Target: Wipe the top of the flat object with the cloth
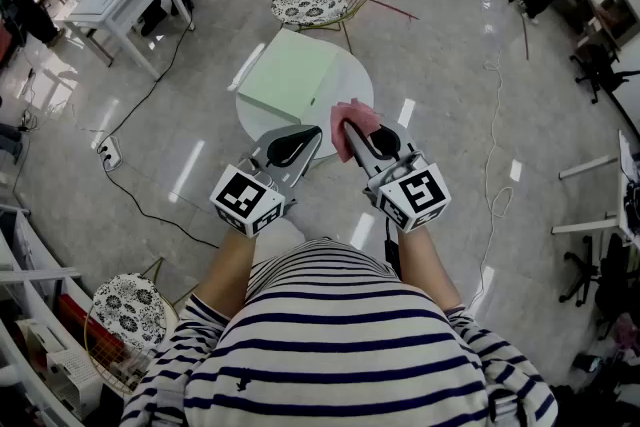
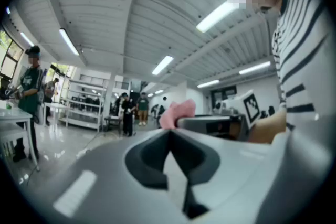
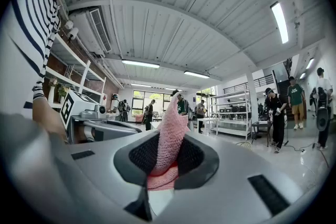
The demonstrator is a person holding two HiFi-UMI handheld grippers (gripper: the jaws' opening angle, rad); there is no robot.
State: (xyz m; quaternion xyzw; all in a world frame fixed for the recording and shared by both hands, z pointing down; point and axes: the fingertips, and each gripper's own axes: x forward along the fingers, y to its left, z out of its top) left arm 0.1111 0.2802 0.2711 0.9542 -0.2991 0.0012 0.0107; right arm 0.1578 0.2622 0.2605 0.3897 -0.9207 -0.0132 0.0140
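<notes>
Wiping not yet begun: right gripper [image 1: 352,129] clamps the cloth [image 1: 347,113], left gripper [image 1: 312,135] closed empty, both short of the board [image 1: 290,75] at 12 o'clock.

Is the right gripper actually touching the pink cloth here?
Touching. The right gripper view shows the right gripper shut on the pink cloth, with its dark pads pressing the fabric from both sides.
</notes>
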